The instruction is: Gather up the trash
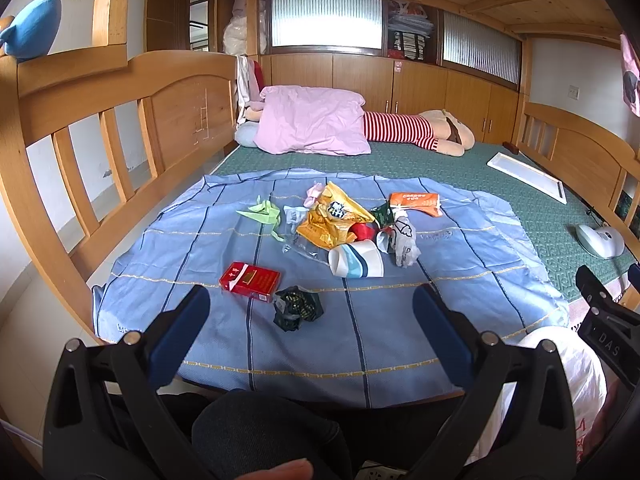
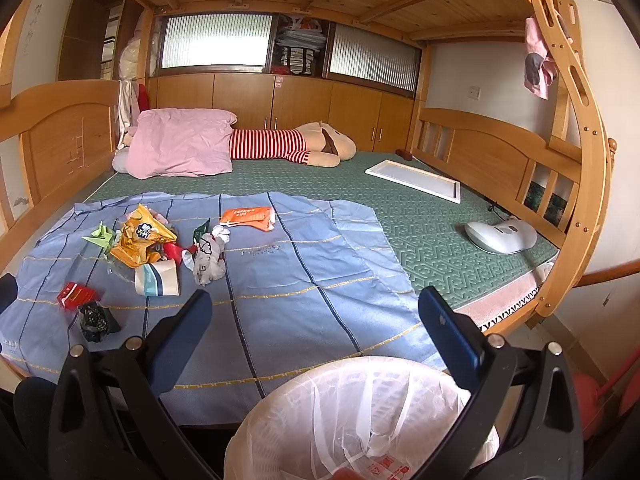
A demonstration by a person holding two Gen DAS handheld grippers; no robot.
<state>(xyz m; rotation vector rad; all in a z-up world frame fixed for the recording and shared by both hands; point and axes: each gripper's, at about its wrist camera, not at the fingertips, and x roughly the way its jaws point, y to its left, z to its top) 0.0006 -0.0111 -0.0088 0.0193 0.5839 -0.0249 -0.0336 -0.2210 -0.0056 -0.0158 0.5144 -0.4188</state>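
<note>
A wooden bunk bed w/ a green mat; a blue striped cloth [image 1: 360,320] is spread over its near half, and the trash lies on it.

Left gripper [image 1: 310,300] hovers over the cloth's near edge, jaws spread wide, holding nothing. Between its fingertips and just beyond them sits a crumpled dark green wrapper [image 1: 298,307]. A red box [image 1: 250,281] lies just left of that wrapper, touching or nearly so. Farther off, near the cloth's centre, is the main pile: a white paper cup [image 1: 356,261] on its side, a yellow snack bag [image 1: 334,216] behind it, a grey-white crumpled bag [image 1: 404,240] to the right, light green paper [image 1: 262,212] to the left. An orange packet [image 1: 416,202] lies at the far right of the pile.

Right gripper [image 2: 314,306] is also wide open and empty, over bare cloth on the right side. The trash sits well to its left. Directly below it, at the bed's near edge, stands a trash bin [image 2: 352,412] lined w/ a white plastic bag.

At the far end: a pink pillow [image 1: 314,122] and a plush toy [image 1: 416,130] in red-white stripes.
</note>
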